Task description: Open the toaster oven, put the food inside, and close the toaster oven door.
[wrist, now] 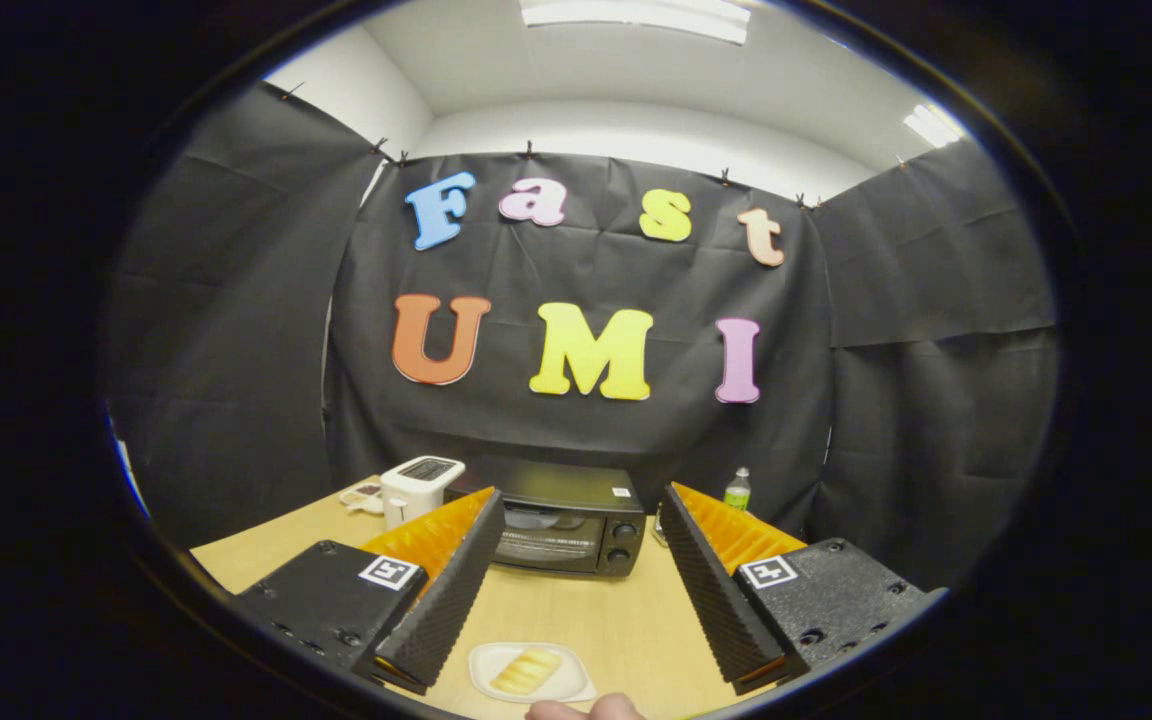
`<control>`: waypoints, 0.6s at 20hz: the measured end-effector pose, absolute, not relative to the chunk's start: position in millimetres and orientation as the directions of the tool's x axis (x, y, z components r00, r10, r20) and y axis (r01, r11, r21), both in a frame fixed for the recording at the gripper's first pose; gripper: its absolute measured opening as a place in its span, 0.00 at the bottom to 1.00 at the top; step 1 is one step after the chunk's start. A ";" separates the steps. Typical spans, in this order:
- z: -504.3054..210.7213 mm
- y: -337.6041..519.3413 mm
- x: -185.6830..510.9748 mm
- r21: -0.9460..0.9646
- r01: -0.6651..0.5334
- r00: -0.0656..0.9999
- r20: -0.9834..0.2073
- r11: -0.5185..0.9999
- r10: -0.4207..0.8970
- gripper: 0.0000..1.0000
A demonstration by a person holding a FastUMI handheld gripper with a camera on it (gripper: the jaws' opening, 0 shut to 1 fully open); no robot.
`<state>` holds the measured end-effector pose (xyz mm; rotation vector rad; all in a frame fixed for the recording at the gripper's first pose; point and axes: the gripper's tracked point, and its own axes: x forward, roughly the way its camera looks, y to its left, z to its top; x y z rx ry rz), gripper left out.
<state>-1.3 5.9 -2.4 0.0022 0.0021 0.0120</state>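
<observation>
A fingertip (586, 708) of a person shows at the near edge of the counter (626, 620), just beside a small white plate (576, 688) that carries a pale yellow piece of food (526, 670). The plate sits low between the two fingers of the tool (576, 575), which stand wide apart and hold nothing. Beyond them, toward the far edge of the counter, the black toaster oven (566, 525) stands with its door shut, knobs on its right side. A white toaster (418, 488) is just left of it, and a green-capped bottle (737, 489) near the far right corner.

The step in hand looks to be opening the door. To do it well, I would bring the tool forward over the plate without brushing it, line it up square with the top of the door where the handle likely runs, narrow the fingers, catch that edge and swing it down gently so the light oven does not slide.
</observation>
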 end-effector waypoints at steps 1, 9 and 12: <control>-2.7 5.5 -1.1 0.002 -0.009 1.000 -0.002 1.000 0.009 1.00; -9.2 3.7 7.4 0.020 -0.006 1.000 -0.017 1.000 0.007 1.00; -8.9 -0.7 17.7 0.040 0.007 1.000 -0.012 0.999 -0.007 1.00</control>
